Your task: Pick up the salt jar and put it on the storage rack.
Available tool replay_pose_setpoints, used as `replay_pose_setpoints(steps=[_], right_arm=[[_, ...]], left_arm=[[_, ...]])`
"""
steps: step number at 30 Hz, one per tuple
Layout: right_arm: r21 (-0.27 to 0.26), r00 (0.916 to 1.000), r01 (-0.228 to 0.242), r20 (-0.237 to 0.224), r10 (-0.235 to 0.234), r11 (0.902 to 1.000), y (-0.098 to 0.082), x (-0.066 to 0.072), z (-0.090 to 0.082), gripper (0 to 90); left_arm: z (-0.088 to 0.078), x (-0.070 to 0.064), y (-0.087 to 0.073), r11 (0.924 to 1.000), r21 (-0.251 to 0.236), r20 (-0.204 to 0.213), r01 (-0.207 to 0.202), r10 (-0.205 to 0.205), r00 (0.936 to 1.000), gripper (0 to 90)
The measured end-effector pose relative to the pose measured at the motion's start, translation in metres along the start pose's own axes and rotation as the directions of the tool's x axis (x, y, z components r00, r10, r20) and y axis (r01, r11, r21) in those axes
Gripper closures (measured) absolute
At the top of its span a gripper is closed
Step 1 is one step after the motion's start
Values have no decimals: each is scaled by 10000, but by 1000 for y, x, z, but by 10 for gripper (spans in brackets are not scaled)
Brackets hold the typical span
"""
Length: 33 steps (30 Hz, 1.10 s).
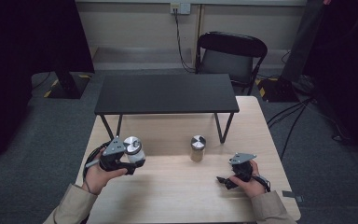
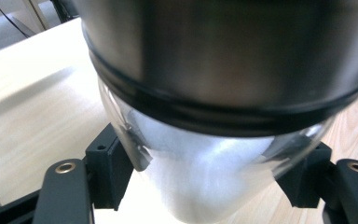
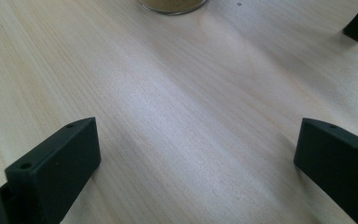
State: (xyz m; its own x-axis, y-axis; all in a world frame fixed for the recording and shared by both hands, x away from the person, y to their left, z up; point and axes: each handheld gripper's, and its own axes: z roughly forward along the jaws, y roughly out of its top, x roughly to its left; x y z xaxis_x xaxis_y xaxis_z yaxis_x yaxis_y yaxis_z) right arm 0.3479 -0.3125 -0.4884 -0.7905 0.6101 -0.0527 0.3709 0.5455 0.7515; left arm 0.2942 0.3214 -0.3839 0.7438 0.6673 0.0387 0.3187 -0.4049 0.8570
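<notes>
A glass jar of white powder (image 1: 134, 150) with a round metal lid is held off the light wooden table (image 1: 177, 186) at the left, with my left gripper (image 1: 129, 163) shut on it. In the left gripper view the jar (image 2: 205, 177) is very close, its glass body pinched between the two black pads (image 2: 109, 170), its dark metal lid above. A second jar (image 1: 197, 148) with a metal lid and tan powder stands on the table near the middle. My right gripper (image 1: 223, 181) rests low at the right, open, jaws wide apart over bare wood (image 3: 196, 135), the tan jar's base (image 3: 172, 4) beyond them.
A low black shelf (image 1: 167, 93) on thin legs spans the back of the table. A black chair (image 1: 230, 56) stands behind it. Dark stands and cables lie on the grey floor at either side.
</notes>
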Motion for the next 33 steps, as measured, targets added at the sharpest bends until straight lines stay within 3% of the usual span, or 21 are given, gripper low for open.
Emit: replay_pose_setpoints(steps=[17, 33], right_arm=[[1, 10000, -4, 7, 4, 10000, 0, 0, 0, 0], [5, 10000, -10, 16, 10, 10000, 0, 0, 0, 0]], left_arm=[[-10, 13, 60, 9998, -119, -319, -147, 143, 9994, 302], [-11, 23, 104, 9993, -328, -682, -198, 175, 9975, 302]])
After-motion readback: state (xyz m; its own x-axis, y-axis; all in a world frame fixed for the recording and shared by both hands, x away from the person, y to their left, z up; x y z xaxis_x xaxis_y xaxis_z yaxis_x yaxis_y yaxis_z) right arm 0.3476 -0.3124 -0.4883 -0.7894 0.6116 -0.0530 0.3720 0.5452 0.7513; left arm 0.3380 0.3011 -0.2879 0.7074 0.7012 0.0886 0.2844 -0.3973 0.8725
